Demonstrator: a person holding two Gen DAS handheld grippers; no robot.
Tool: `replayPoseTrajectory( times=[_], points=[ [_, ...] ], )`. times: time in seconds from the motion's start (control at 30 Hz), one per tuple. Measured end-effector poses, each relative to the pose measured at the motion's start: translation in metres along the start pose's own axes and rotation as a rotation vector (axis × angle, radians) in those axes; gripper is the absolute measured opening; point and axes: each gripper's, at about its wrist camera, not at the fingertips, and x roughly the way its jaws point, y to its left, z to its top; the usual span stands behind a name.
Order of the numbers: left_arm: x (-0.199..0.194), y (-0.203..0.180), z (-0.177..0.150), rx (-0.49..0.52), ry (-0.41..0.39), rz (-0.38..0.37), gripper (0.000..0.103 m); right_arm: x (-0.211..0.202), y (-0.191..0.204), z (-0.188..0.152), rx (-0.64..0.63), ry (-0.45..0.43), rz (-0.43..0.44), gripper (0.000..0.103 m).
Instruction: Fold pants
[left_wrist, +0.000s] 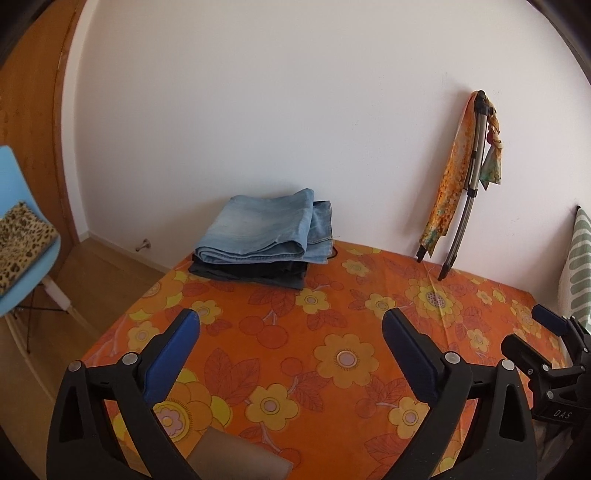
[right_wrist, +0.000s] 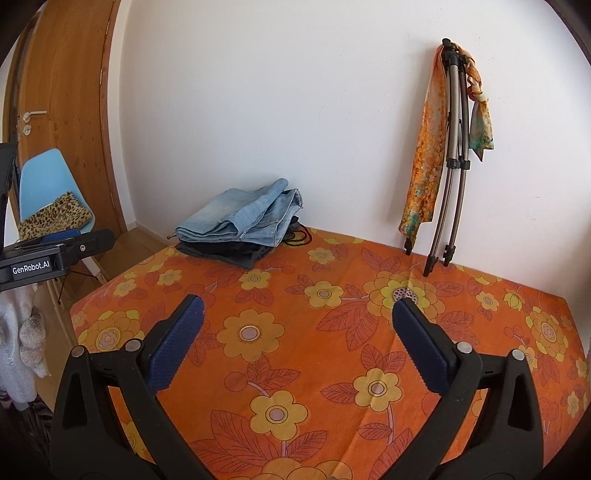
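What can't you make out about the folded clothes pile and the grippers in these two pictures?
- Dark garment: mostly covered by the folded jeans in both views; its type is unclear.
- Black cord: partly behind the pile, right wrist view.
- Right gripper: one finger only, cut by the left view's edge.

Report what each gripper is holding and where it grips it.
Nothing. The left gripper and right gripper are both open and empty above the tablecloth; the folded jeans lie untouched.

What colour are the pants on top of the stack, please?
Light blue denim pants; clearest in the left wrist view.
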Motion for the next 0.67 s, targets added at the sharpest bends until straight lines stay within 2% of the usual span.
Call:
replayPoseTrajectory(
  times=[0.17,0.67],
  points=[
    [0.007,-0.010,-0.007,0.025,0.038,0.008,0.101,0.001,0.005,-0.006,-0.034,0.003,-0.008,0.103],
    [0.014,-0.010,-0.014,0.061,0.051,0.040,0.101,0.010,0.011,-0.013,-0.045,0.031,0.007,0.103]
  ],
)
